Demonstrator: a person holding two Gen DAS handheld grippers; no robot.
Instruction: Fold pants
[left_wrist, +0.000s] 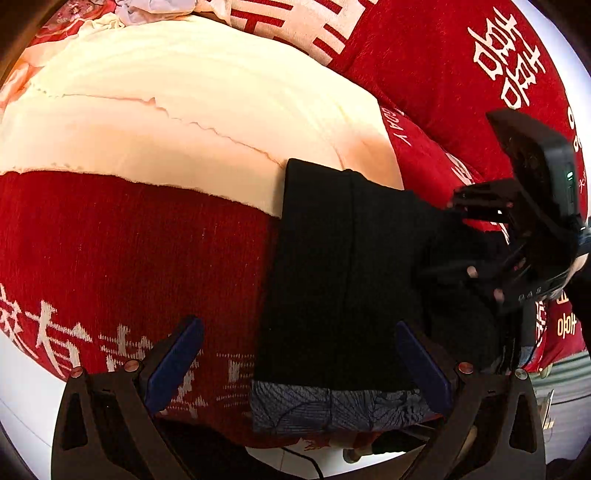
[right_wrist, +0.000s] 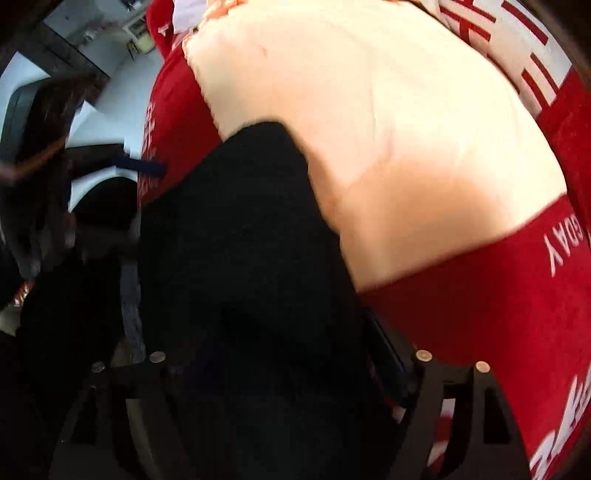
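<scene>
The black pants (left_wrist: 332, 266) lie folded in a long strip on the red bed cover, with a grey-blue patterned band (left_wrist: 332, 410) at the near end. My left gripper (left_wrist: 299, 365) is open, its blue pads (left_wrist: 173, 365) wide apart; the near end of the pants lies between them toward the right pad. My right gripper (left_wrist: 443, 240) shows at the right in the left wrist view, at the pants' right edge. In the right wrist view the black pants (right_wrist: 240, 266) fill the space between my right gripper's fingers (right_wrist: 388, 362); whether they pinch the cloth is hidden.
A cream blanket (left_wrist: 184, 110) lies across the red cover (left_wrist: 110, 240) with white characters. Red and white pillows (left_wrist: 443, 74) sit at the back right. The bed's edge and white floor (left_wrist: 22, 398) are near me. My left gripper (right_wrist: 140, 166) shows at the left in the right wrist view.
</scene>
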